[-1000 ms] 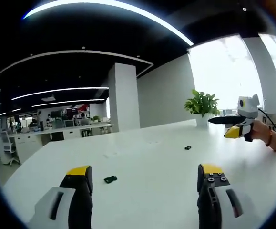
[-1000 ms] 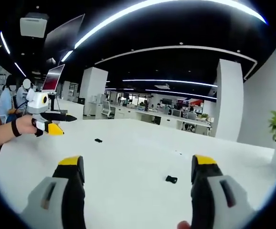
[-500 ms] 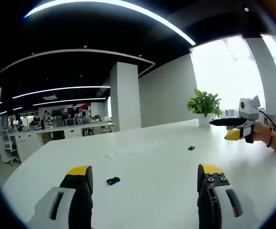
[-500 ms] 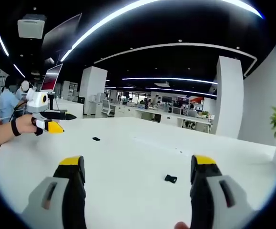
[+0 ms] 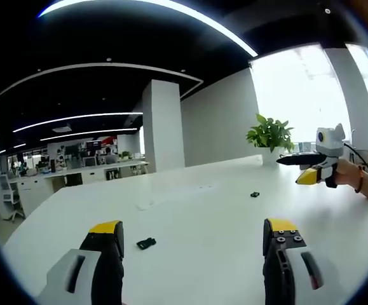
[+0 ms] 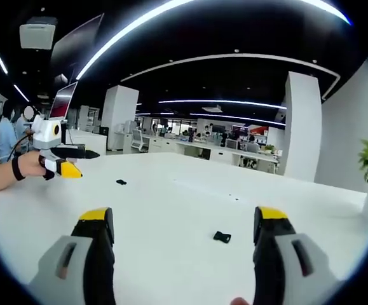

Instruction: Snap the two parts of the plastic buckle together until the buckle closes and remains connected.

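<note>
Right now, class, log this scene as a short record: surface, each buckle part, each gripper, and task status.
surface: white table
buckle part near left gripper: small dark piece, lying loose on the table
buckle part near right gripper: small dark piece, also loose, far from the first
left gripper: open, empty
right gripper: open, empty
background: potted plant
status: parts apart, not yet snapped

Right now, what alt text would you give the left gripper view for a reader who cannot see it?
Two small black buckle halves lie apart on a white table: one buckle half near the open left gripper, the other buckle half farther off. At the right edge a hand holds the right gripper above the table, with a potted plant behind it.
</note>
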Demonstrator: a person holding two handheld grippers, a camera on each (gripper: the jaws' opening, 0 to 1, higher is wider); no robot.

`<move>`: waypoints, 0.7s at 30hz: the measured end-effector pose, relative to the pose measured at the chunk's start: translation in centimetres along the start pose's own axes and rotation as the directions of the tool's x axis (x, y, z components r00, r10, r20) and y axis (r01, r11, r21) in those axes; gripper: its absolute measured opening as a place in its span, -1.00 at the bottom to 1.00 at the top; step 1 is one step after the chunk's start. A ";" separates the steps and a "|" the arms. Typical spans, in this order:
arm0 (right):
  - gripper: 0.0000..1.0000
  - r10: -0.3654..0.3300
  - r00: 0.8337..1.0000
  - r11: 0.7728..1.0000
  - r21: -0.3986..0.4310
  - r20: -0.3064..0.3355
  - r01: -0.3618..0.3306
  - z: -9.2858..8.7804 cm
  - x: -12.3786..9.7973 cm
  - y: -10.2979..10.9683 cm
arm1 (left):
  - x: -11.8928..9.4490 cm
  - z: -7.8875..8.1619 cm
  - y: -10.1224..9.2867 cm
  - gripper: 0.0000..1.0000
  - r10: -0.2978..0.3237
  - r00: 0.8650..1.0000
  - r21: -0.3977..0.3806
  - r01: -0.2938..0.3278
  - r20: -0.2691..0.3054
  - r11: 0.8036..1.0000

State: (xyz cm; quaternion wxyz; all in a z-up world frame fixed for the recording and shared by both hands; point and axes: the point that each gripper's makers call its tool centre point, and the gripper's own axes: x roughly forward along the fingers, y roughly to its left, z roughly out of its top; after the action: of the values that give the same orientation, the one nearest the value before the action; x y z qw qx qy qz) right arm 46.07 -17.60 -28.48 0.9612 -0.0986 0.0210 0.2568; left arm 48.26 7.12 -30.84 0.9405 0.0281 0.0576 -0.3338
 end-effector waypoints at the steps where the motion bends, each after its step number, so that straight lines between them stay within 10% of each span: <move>1: 0.81 0.003 1.000 1.000 0.002 -0.002 -0.003 0.1 0.1 0.0 | 0.0 0.0 0.1 0.84 0.001 1.000 -0.005 -0.001 0.001 1.000; 21: 0.81 0.007 1.000 1.000 -0.002 -0.010 -0.007 0.4 1.7 -0.4 | 1.0 -0.3 1.2 0.84 0.006 1.000 -0.024 -0.006 -0.011 1.000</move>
State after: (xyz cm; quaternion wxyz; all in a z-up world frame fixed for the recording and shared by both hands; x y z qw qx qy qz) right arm 47.76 -16.98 -28.15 0.9601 -0.1008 0.0258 0.2597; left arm 49.78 7.44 -31.26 0.9414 0.0188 0.0665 -0.3303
